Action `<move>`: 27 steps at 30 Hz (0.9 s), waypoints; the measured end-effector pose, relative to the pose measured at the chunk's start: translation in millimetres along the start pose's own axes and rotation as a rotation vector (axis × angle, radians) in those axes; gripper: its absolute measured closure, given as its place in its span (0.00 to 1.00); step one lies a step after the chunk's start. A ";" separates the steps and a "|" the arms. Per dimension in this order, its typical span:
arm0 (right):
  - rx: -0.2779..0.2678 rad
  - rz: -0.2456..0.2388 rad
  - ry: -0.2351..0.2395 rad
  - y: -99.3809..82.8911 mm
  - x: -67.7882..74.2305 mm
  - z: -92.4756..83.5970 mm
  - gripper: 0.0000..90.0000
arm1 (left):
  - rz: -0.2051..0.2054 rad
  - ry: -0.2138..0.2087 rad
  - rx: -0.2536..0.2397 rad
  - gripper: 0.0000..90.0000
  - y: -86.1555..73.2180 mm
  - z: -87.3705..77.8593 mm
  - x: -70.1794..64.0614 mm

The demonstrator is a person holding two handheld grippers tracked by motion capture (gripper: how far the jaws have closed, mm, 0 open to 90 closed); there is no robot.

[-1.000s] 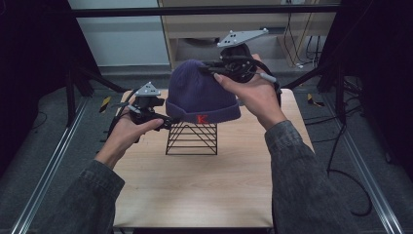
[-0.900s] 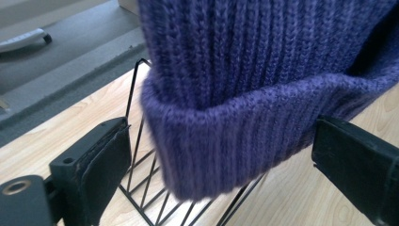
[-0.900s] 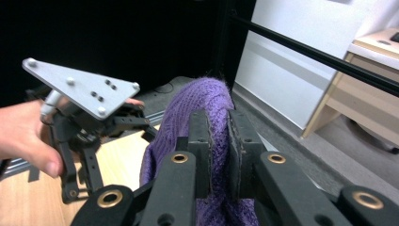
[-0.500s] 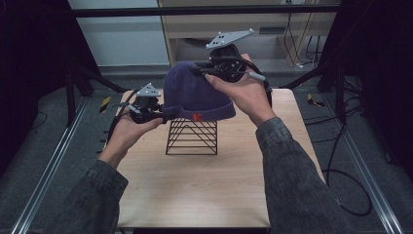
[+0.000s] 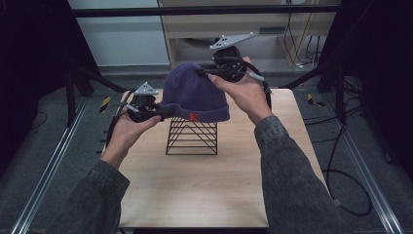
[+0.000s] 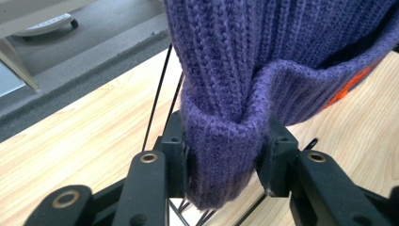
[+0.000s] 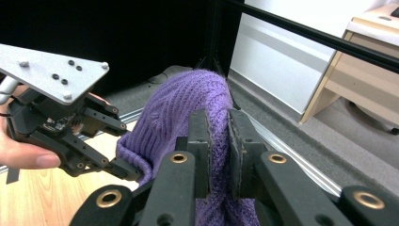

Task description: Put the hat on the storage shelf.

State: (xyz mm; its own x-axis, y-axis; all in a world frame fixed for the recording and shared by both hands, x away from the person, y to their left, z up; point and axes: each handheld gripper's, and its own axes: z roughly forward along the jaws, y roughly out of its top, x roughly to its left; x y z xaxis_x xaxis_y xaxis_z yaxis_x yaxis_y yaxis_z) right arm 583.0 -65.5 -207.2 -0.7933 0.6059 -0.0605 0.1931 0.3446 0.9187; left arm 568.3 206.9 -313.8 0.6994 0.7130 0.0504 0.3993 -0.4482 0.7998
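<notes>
Purple wool fills the space between my two tongs: it is a knitted beanie point(image 5: 195, 92) with a small red letter on its folded brim, and I hold it up in the air over a black wire rack point(image 5: 192, 137) that stands on the wooden table point(image 5: 204, 185). In the high view the hat's brim hangs just above the top of the rack, and I cannot tell if they touch. My left gripper point(image 5: 160, 112) bites the folded brim at the hat's left end. In the left gripper view point(image 6: 225, 157) its two black jaws press the thick fold from both sides, so the wool bunches up between them, and thin black wires of the rack show behind the hat. My right gripper point(image 5: 207, 72) is higher and farther back, at the top of the hat. In the right gripper view point(image 7: 218, 150) its jaws are squeezed close together with a ridge of purple knit caught between them. That view also shows my left gripper point(image 7: 134, 170) farther off, with its grey plate on top and its tip at the hat's edge. My left hand point(image 5: 127, 129) and right hand point(image 5: 246, 95) reach in from the near side of the table in grey sleeves.
</notes>
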 end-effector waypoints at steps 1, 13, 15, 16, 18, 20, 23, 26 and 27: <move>0.007 0.001 0.000 -2.4 -1.0 2.2 0.90 | -0.009 0.002 0.002 0.67 -1.6 0.9 1.2; 0.068 0.000 0.014 -20.6 -1.3 16.2 0.90 | 0.002 0.007 0.053 0.68 -14.5 9.8 -1.6; 0.072 0.002 0.017 -22.6 -0.9 17.4 0.90 | 0.018 0.015 0.066 0.68 -15.4 11.6 -3.9; 0.073 0.000 0.017 -23.5 -0.7 17.8 0.90 | 0.023 0.015 0.069 0.68 -15.7 11.9 -4.6; 0.073 0.002 0.022 -25.1 -0.4 18.2 0.90 | 0.023 0.011 0.070 0.69 -16.9 11.9 -6.3; 0.075 0.002 0.024 -26.1 0.3 18.1 0.90 | 0.023 0.009 0.068 0.69 -18.8 11.4 -6.9; 0.071 0.007 0.036 -27.2 0.9 18.2 0.90 | 0.017 0.007 0.066 0.69 -21.6 10.9 -6.7; 0.069 0.007 0.039 -27.8 1.6 19.1 0.90 | 0.021 0.007 0.066 0.70 -22.2 9.4 -7.2; 0.070 0.006 0.037 -27.8 1.8 19.3 0.90 | 0.019 0.009 0.065 0.70 -22.5 8.9 -7.0</move>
State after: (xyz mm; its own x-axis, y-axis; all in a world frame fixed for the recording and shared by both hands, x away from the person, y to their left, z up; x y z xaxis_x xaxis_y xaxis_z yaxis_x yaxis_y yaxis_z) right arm 587.4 -60.2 -240.4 -0.8126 0.5815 -0.0394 0.2369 0.3913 0.8893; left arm 559.8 207.2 -337.4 0.7021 0.7085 0.0713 0.4236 -0.4959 0.7580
